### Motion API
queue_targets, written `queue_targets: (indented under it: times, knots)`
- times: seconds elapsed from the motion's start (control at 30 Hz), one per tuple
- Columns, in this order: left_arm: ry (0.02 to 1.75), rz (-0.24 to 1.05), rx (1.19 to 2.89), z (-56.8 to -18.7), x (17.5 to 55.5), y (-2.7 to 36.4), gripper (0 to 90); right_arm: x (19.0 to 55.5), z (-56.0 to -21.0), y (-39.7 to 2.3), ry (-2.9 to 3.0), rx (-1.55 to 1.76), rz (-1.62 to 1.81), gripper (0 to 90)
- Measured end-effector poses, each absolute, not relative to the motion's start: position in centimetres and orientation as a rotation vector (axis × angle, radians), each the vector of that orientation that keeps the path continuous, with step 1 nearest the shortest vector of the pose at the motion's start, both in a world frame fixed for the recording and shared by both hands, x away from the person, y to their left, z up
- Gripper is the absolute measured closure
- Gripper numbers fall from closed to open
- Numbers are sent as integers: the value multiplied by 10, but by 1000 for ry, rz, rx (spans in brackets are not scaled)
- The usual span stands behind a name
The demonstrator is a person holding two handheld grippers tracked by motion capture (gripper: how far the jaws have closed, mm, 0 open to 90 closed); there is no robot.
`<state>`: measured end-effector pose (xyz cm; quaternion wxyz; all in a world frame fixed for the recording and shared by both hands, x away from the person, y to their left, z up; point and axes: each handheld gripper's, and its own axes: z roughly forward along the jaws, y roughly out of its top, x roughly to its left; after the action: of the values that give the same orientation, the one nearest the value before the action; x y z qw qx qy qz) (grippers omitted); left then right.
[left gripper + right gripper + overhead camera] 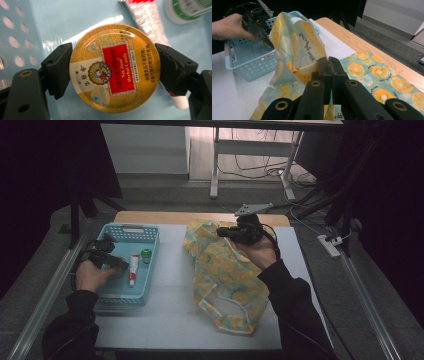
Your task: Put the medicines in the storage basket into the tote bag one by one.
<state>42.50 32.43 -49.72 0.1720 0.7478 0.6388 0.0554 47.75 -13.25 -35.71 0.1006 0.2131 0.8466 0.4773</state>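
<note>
Inside the blue basket (150, 245), the left hand-held gripper (113, 68) clamped its jaws on either side of a round gold candy tin (115, 67), just beside a red-and-white tube (147, 18). Beyond the basket, the right hand-held gripper (328, 65) pinched the orange-print bag (297, 47) fully shut, lifting its edge off the desk (175, 285).

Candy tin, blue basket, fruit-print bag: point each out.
Candy tin (115, 68), left gripper view, on its red lid label.
Blue basket (131, 232), high view, on its far wall.
Fruit-print bag (225, 265), high view, on its middle cloth.
</note>
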Motion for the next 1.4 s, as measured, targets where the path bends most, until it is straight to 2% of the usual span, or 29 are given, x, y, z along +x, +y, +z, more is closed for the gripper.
queue_targets:
  times: [0.33,0.8,1.4]
  knots:
    - [1604,215,2086,-461,404,316,207,478,-356,-131,2497,628,1410,897]
    - [1294,245,2071,-423,370,282,207,480,-356,-131,2491,639,1404,896]
    - [962,244,2075,-397,348,208,207,484,-357,-133,2479,658,1404,896]
